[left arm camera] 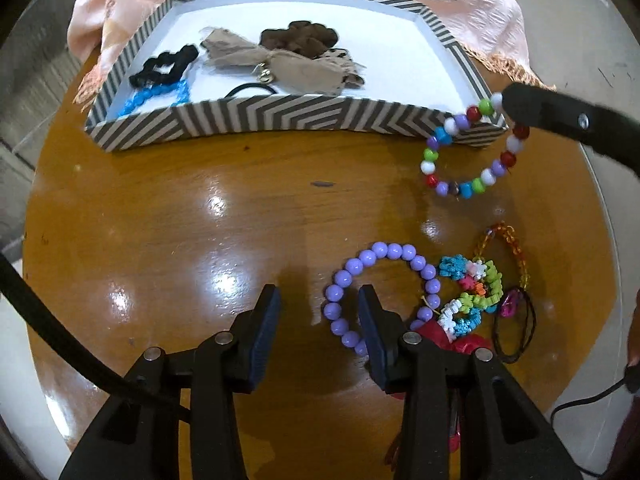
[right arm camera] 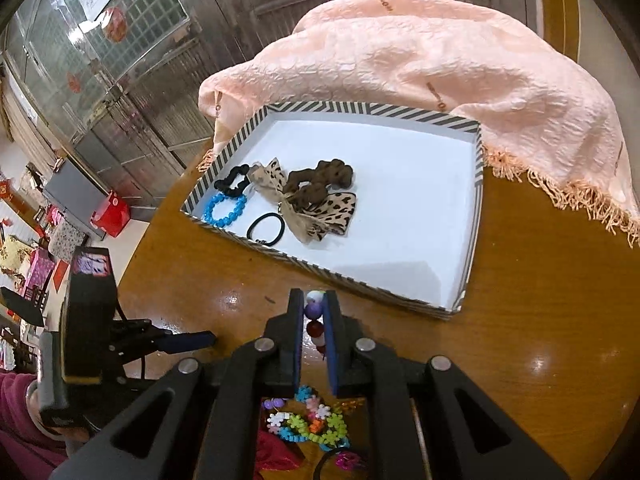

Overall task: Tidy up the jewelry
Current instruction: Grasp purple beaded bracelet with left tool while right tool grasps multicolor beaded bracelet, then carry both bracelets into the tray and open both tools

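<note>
A striped tray point(left arm camera: 280, 114) with a white floor point(right arm camera: 400, 184) holds a blue bead bracelet point(right arm camera: 224, 210), black scrunchie point(right arm camera: 234, 179), black hair tie point(right arm camera: 266, 230), leopard bows point(right arm camera: 320, 210) and a brown scrunchie point(left arm camera: 298, 38). My right gripper point(right arm camera: 314, 304) is shut on a multicolour bead bracelet point(left arm camera: 468, 148), which hangs above the table just before the tray's near right corner. My left gripper point(left arm camera: 318, 300) is open and empty, low over the table, its right finger inside a purple bead bracelet point(left arm camera: 376, 292).
More jewelry lies at the near right: a flower-bead bracelet point(left arm camera: 476, 296), an amber bead chain point(left arm camera: 516, 252), a black cord loop point(left arm camera: 516, 328) and a red cloth piece point(left arm camera: 452, 342). A peach fringed scarf point(right arm camera: 440, 72) lies behind the tray. The round wooden table point(left arm camera: 180, 220) drops off all around.
</note>
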